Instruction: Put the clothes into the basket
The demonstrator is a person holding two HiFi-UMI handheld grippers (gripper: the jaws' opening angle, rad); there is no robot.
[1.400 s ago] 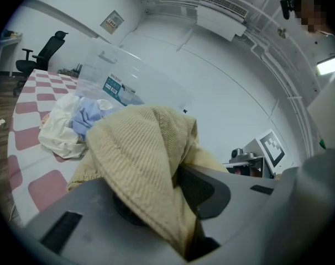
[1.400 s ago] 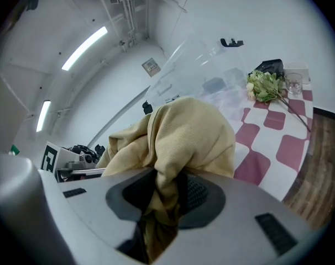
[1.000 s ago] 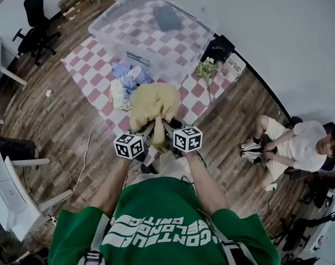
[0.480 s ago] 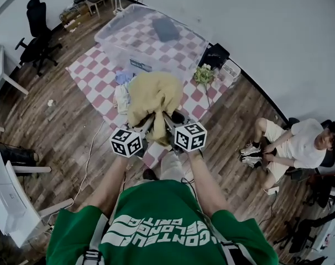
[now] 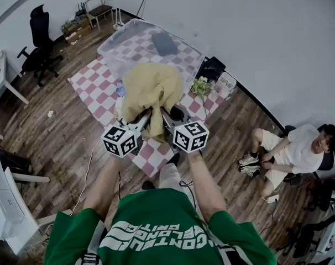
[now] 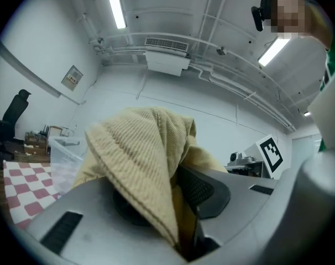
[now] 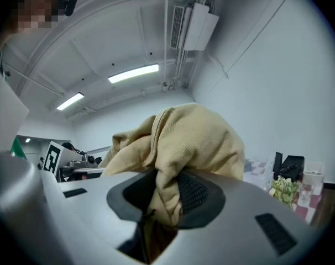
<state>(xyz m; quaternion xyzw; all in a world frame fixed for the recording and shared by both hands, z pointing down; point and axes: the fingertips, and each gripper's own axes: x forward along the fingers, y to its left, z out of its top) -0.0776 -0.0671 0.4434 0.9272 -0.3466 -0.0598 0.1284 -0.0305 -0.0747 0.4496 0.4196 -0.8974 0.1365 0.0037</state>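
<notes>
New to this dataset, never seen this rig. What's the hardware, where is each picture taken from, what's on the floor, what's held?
No robot: a person holds a hand tool with a two-jaw claw in each hand, the left claw and the right claw. The marker cubes belong to them. The top-down picture comes from a camera on the person's head. The other two come from cameras riding on each claw, looking along its jaws. On the floor lies a checkered mat with a clear plastic bin standing on it and a few clothes in front of it. Both claws are shut on one yellow sweater, held above the mat in front of the bin. A second person sits at right.
</notes>
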